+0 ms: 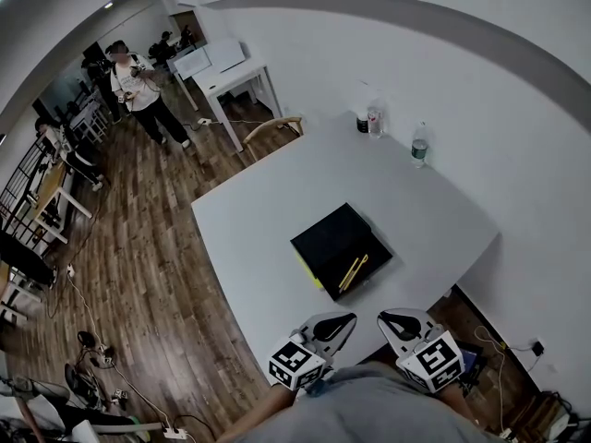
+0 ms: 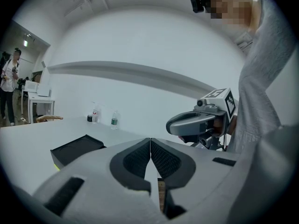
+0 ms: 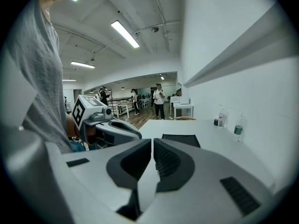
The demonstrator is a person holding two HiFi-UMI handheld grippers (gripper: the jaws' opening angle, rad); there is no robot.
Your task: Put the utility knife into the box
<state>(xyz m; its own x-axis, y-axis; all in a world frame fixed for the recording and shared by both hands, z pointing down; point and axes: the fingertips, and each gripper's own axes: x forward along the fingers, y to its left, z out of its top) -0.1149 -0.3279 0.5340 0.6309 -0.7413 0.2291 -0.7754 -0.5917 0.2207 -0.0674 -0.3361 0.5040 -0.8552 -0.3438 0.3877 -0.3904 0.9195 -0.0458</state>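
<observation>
While held close to the body at the near edge of the surface point(image 1: 259, 220), left tool point(image 1: 343, 321) and right tool point(image 1: 388, 319) both pressed together, empty. Just beyond, yellow utility knife point(image 1: 354, 272) lying in the black box point(image 1: 328, 238). Farther back, bottles point(image 1: 374, 123) by the wall.

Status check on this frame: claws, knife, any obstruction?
Left claw shut, empty; right claw shut, empty; both at near edge of table. Yellow knife lying on the black box, untouched. Nothing between claws and box.
</observation>
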